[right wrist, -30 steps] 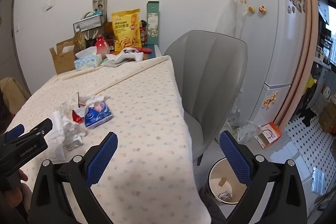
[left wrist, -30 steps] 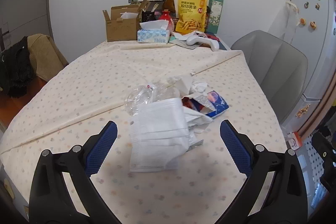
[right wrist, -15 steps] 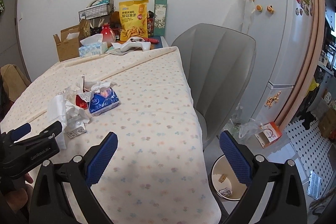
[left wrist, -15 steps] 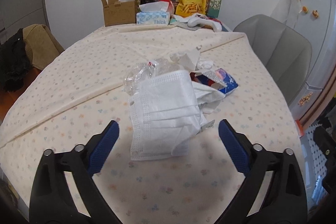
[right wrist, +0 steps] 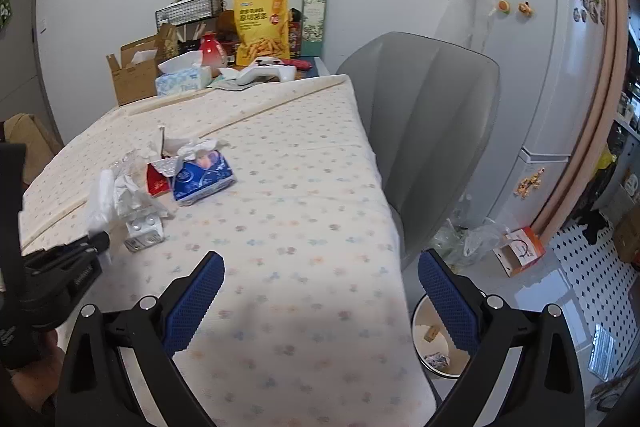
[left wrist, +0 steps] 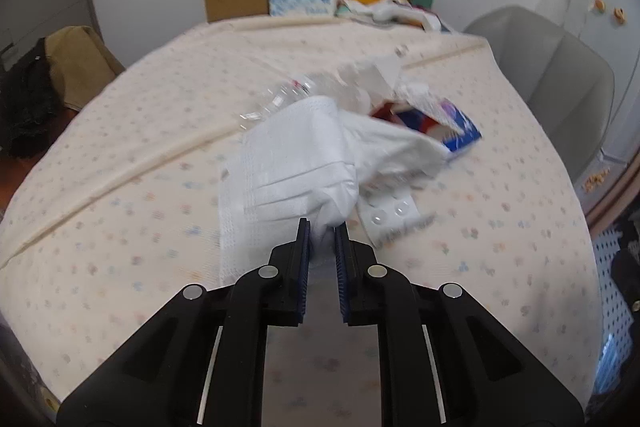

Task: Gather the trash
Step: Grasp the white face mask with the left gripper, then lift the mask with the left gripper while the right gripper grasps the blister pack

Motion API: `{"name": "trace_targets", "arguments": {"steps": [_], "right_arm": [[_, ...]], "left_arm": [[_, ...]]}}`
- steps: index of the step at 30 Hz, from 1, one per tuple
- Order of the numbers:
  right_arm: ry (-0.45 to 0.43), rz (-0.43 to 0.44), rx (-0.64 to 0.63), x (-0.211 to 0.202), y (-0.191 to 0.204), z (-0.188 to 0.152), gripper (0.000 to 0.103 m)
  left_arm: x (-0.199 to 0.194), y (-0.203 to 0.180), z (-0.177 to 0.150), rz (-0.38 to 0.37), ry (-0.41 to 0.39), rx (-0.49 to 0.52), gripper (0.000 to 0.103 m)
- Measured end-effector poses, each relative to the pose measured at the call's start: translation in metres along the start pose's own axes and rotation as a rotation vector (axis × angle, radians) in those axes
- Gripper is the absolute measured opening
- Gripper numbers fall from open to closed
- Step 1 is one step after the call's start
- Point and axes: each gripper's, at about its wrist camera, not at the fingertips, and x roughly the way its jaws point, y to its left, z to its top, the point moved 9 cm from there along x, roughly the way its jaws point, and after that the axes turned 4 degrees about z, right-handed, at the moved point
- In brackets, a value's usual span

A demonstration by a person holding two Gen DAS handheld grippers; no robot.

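Low in the centre of the left wrist view, the left gripper (left wrist: pixel 322 227) has its two fingers pinched onto the near edge of a white face mask (left wrist: pixel 288 167), which drapes up toward the middle of the frame over the rest of the litter: a crushed clear bottle (left wrist: pixel 288 93), a blue tissue packet (left wrist: pixel 456 129) and a blister pack (left wrist: pixel 390 217) just right of the fingers. So the step in hand looks like the first pick from the pile on the tablecloth (left wrist: pixel 120 187). The right gripper (right wrist: pixel 320 297) hangs with its fingers spread wide and nothing between them, at the bottom of its own view. A waste bin (right wrist: pixel 420 311) shows on the floor at lower right, beside the grey chair (right wrist: pixel 432 131). Next, I judge, the mask must be lifted clear without dragging the loose pieces along, then carried past the table edge to that bin.
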Motion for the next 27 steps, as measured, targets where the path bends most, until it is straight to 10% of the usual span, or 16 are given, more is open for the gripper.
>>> {"name": "trace_targets", "arguments": {"steps": [27], "right_arm": [[0.068,0.221,-0.147,0.041,0.125,0.001,0.082]], "left_arm": [[0.012,0.09,0.022,0.14,-0.036,-0.1,0.012]]}}
